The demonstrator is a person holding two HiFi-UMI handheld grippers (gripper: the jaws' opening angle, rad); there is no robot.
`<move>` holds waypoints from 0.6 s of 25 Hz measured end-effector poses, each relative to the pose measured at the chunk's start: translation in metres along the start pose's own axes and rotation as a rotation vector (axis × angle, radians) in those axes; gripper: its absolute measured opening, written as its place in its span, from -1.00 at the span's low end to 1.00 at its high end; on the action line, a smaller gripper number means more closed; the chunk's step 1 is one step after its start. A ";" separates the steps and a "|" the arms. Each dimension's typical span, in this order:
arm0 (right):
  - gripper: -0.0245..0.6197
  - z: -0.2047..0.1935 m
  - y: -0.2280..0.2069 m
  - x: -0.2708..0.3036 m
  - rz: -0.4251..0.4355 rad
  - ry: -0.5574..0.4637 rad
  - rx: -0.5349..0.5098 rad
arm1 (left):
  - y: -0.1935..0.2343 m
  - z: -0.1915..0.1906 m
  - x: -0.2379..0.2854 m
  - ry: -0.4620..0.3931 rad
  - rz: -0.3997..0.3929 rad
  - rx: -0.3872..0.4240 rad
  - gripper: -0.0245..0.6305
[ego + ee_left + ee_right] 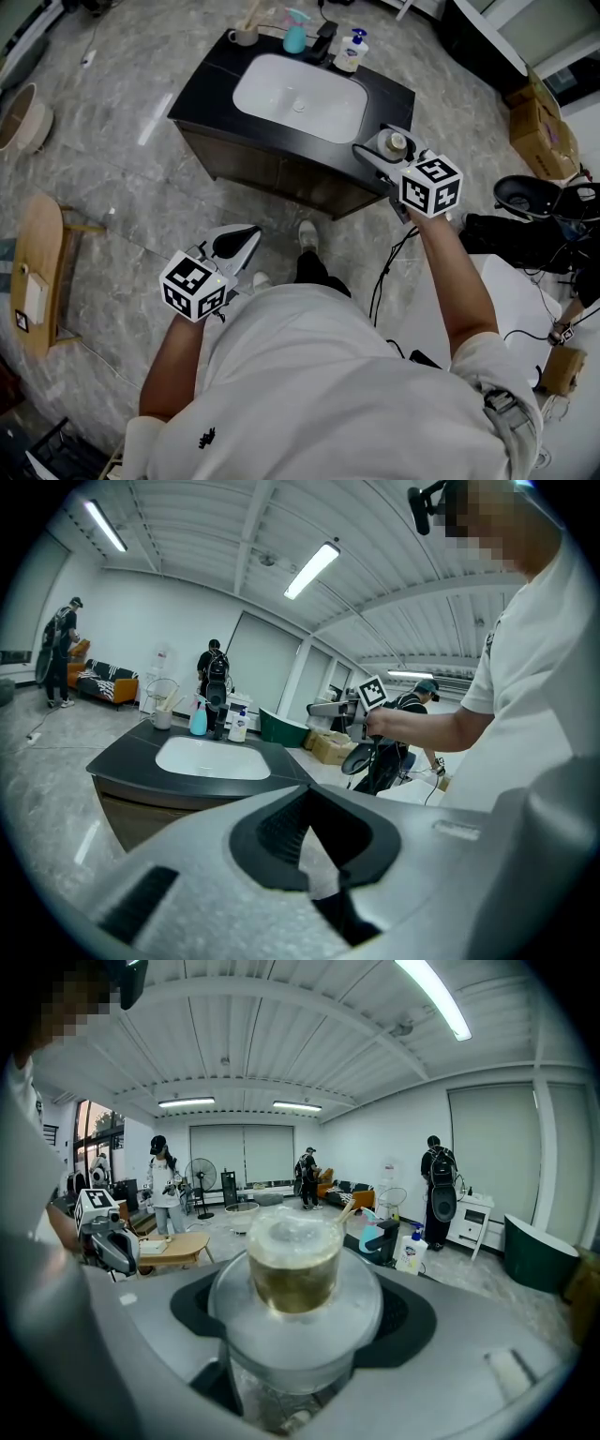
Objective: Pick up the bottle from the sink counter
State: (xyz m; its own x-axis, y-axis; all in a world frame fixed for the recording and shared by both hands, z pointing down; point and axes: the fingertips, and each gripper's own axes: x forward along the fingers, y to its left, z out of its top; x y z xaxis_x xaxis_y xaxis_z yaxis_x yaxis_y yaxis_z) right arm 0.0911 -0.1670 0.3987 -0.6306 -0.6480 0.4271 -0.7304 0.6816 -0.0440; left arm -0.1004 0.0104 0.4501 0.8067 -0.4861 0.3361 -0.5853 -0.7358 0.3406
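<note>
My right gripper (384,150) is shut on a clear bottle with a gold cap (397,142) at the right end of the black sink counter (202,89). In the right gripper view the bottle (293,1265) fills the space between the jaws, cap pointing away from the camera. I cannot tell whether it still touches the counter. My left gripper (246,240) hangs low over the floor in front of the counter, jaws together and holding nothing; in its own view the left gripper (307,803) faces the white basin (212,758).
At the counter's back edge stand a cup with brushes (246,34), a teal bottle (294,37), a black faucet (324,41) and a white pump bottle (352,52). A wooden stool (42,272) is at left, a cardboard box (542,127) and cables at right. Other people stand farther off.
</note>
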 end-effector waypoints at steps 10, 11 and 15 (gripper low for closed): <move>0.19 -0.004 0.007 -0.008 -0.008 0.001 0.015 | -0.002 -0.007 -0.013 -0.006 0.011 -0.008 -0.91; 0.19 -0.004 0.007 -0.008 -0.009 0.003 0.017 | -0.002 -0.008 -0.014 -0.007 0.013 -0.010 -0.91; 0.19 -0.008 0.008 -0.009 -0.013 0.007 0.018 | -0.002 -0.010 -0.018 -0.011 0.020 -0.015 -0.91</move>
State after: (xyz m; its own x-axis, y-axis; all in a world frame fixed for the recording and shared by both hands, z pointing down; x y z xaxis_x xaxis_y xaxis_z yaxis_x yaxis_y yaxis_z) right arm 0.0933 -0.1533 0.4018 -0.6193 -0.6542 0.4341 -0.7430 0.6671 -0.0546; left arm -0.1148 0.0256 0.4520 0.7954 -0.5061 0.3334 -0.6027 -0.7186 0.3471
